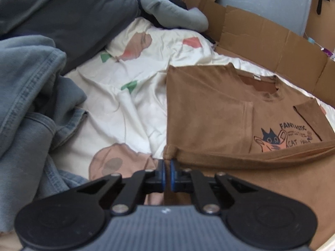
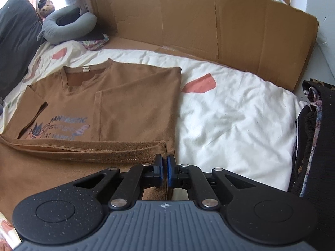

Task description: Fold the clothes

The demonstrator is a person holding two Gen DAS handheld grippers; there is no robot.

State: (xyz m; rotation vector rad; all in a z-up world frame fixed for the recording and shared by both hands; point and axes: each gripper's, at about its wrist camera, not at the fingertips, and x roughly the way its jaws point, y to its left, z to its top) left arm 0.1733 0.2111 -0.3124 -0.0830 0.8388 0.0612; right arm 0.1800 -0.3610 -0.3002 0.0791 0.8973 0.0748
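The left tongs (image 1: 167,163) are pinched closed on the lower left corner of the brown cotton T-shirt with a cat print (image 1: 219,104), the blue pads (image 1: 162,173) nearly meeting with the hem cloth caught between them. The right tongs (image 2: 164,163) are likewise clamped on the shirt's (image 2: 125,96) lower right corner, where the stitched hem bunches at the tips of the blue pads (image 2: 170,173).

Between the two grips the bottom hem is raised off the bed and sags in a shallow fold, partly hiding the lower line of the printed lettering. The rest of the shirt lies flat beyond the tongs, front side up, neckline farthest away, with both short sleeves folded inward over the chest.

The shirt rests on a rumpled cream bedsheet with pink and green patches (image 1: 125,96), which spreads out bare to the right of the right tongs (image 2: 240,113). Just left of the left tongs sits a heap of faded blue-grey denim clothing (image 1: 31,96). Farther off, a flattened brown cardboard sheet (image 2: 209,25) stands along the far edge of the bed, a grey U-shaped neck pillow (image 2: 65,25) lies near the far corner, and a dark grey pillow (image 1: 69,14) sits beside it. A dark patterned pile of fabric (image 2: 314,129) sits at the right edge.
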